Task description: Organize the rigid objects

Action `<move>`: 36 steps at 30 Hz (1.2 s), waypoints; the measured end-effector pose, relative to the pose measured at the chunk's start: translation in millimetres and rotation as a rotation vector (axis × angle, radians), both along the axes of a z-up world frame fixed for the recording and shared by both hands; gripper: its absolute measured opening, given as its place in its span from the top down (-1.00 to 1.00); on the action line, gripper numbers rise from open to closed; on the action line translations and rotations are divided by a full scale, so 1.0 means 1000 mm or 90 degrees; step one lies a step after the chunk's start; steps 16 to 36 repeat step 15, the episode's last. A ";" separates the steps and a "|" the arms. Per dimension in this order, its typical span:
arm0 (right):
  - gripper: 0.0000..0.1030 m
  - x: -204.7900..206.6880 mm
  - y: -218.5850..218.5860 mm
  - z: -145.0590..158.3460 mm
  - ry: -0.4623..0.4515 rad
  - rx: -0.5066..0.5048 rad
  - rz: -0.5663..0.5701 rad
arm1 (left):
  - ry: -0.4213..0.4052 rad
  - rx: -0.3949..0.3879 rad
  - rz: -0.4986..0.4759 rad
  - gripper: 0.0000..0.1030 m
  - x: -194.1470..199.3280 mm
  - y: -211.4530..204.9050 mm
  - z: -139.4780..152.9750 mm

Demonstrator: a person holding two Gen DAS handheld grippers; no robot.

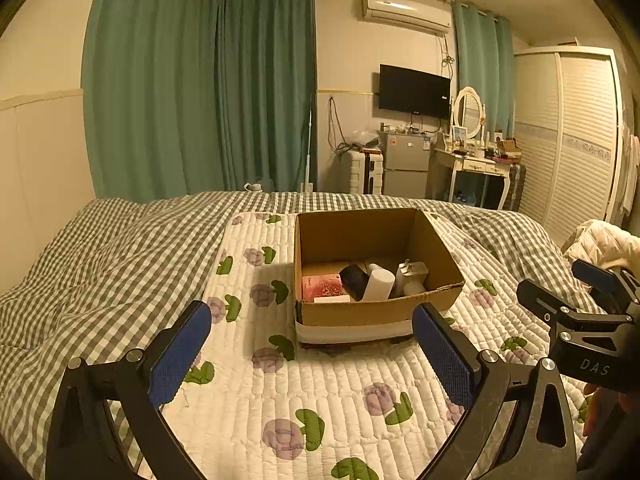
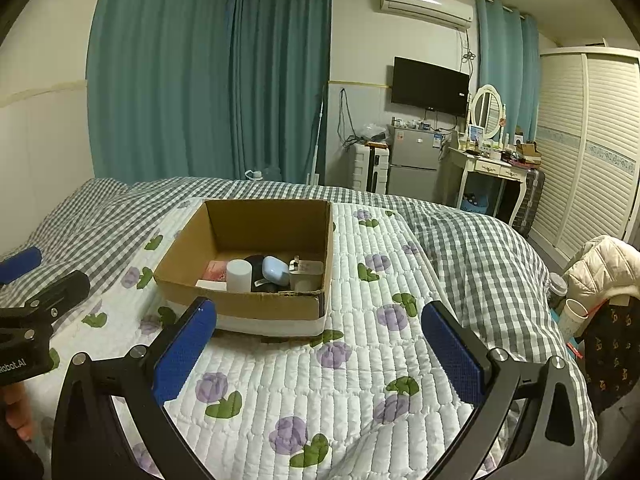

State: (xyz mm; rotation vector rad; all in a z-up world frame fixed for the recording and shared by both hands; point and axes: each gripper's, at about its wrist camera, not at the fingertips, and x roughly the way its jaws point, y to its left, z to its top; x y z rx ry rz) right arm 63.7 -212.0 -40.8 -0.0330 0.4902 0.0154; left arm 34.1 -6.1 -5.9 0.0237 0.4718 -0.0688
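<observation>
Cardboard box [image 1: 376,268] sits on the floral quilt [image 1: 320,392], at twelve o'clock from my left gripper [image 1: 312,356] and eleven from my right gripper [image 2: 320,356]. Both are spread wide and empty; I judge the left squarer to it.

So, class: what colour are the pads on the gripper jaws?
Blue pads on black frames, shown best in the right wrist view.

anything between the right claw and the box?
Nothing but bare floral quilt between the open right claw and the box, seen in the right wrist view. The claw holds nothing.
</observation>
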 end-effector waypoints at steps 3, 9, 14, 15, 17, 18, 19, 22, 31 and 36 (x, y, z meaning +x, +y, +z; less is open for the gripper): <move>-1.00 0.001 0.001 0.000 0.000 -0.001 -0.001 | -0.001 -0.001 0.000 -0.99 0.000 0.000 0.000; -1.00 0.001 0.001 0.000 0.001 -0.002 0.000 | -0.003 0.000 -0.002 -0.99 -0.001 0.000 -0.001; -1.00 0.001 0.002 0.000 0.003 0.000 0.000 | 0.000 0.005 -0.011 -0.99 -0.002 -0.002 -0.001; -1.00 0.001 0.002 0.000 0.004 0.000 0.000 | -0.002 0.007 -0.012 -0.99 -0.002 -0.003 -0.001; -1.00 0.001 0.002 0.000 0.004 0.000 0.000 | -0.002 0.007 -0.012 -0.99 -0.002 -0.003 -0.001; -1.00 0.001 0.002 0.000 0.004 0.000 0.000 | -0.002 0.007 -0.012 -0.99 -0.002 -0.003 -0.001; -1.00 0.001 0.002 0.000 0.004 0.000 0.000 | -0.002 0.007 -0.012 -0.99 -0.002 -0.003 -0.001; -1.00 0.001 0.002 0.000 0.004 0.000 0.000 | -0.002 0.007 -0.012 -0.99 -0.002 -0.003 -0.001; -1.00 0.001 0.002 0.000 0.004 0.000 0.000 | -0.002 0.007 -0.012 -0.99 -0.002 -0.003 -0.001; -1.00 0.001 0.002 0.000 0.004 0.000 0.000 | -0.002 0.007 -0.012 -0.99 -0.002 -0.003 -0.001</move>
